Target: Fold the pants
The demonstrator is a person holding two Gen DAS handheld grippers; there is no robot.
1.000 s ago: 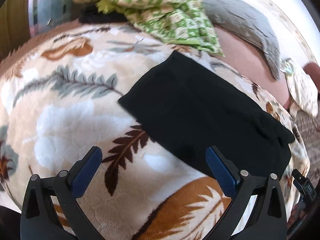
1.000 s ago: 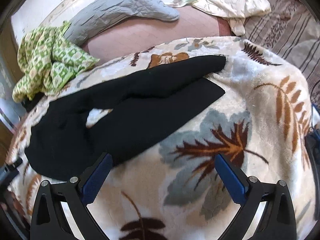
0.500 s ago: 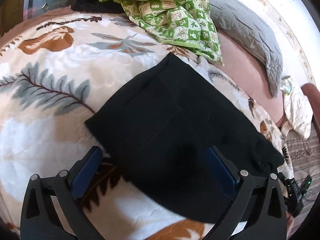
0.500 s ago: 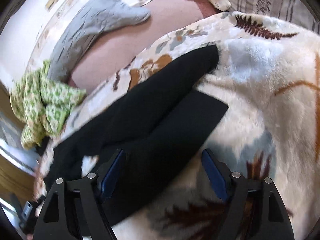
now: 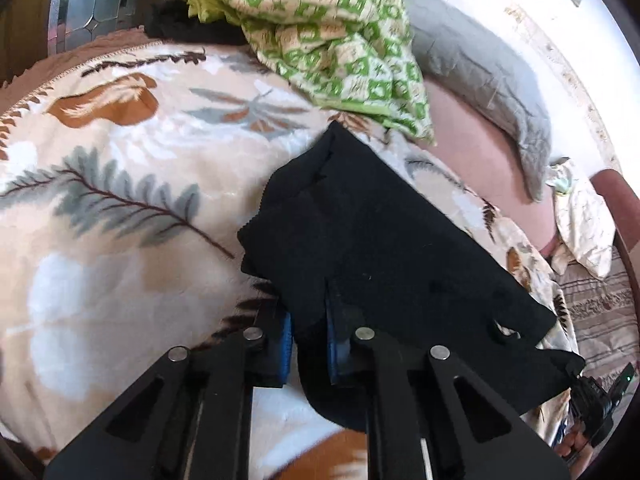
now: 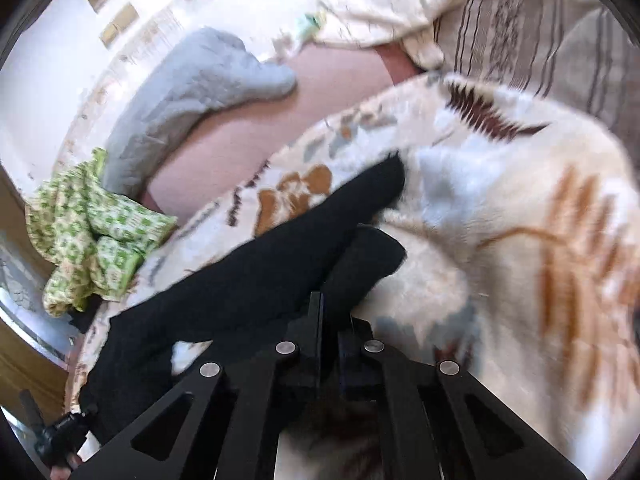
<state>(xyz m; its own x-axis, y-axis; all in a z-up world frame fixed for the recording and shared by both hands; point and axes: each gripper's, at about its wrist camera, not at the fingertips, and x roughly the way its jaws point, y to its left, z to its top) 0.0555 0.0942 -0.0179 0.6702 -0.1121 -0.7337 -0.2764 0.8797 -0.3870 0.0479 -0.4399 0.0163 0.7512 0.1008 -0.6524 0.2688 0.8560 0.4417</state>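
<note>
Black pants (image 5: 384, 240) lie on a leaf-patterned fleece blanket (image 5: 120, 208). My left gripper (image 5: 310, 336) is shut on the near edge of the waist end, and the cloth bunches up around its blue pads. In the right wrist view the two pant legs (image 6: 280, 264) stretch away toward the upper right. My right gripper (image 6: 330, 320) is shut on the end of the nearer leg, which is lifted and curled over. The farther leg (image 6: 376, 188) lies flat on the blanket (image 6: 520, 216).
A green patterned cloth (image 5: 320, 28) lies crumpled just beyond the waist, also in the right wrist view (image 6: 92, 228). A grey quilted pillow (image 5: 480, 72) and a cream pillow (image 5: 584, 220) lie on the pink sheet behind. A striped cover (image 6: 540, 40) lies at the far right.
Both grippers were open above the pants and have moved down and shut on the cloth. The waist edge and the nearer leg end are now bunched and lifted.
</note>
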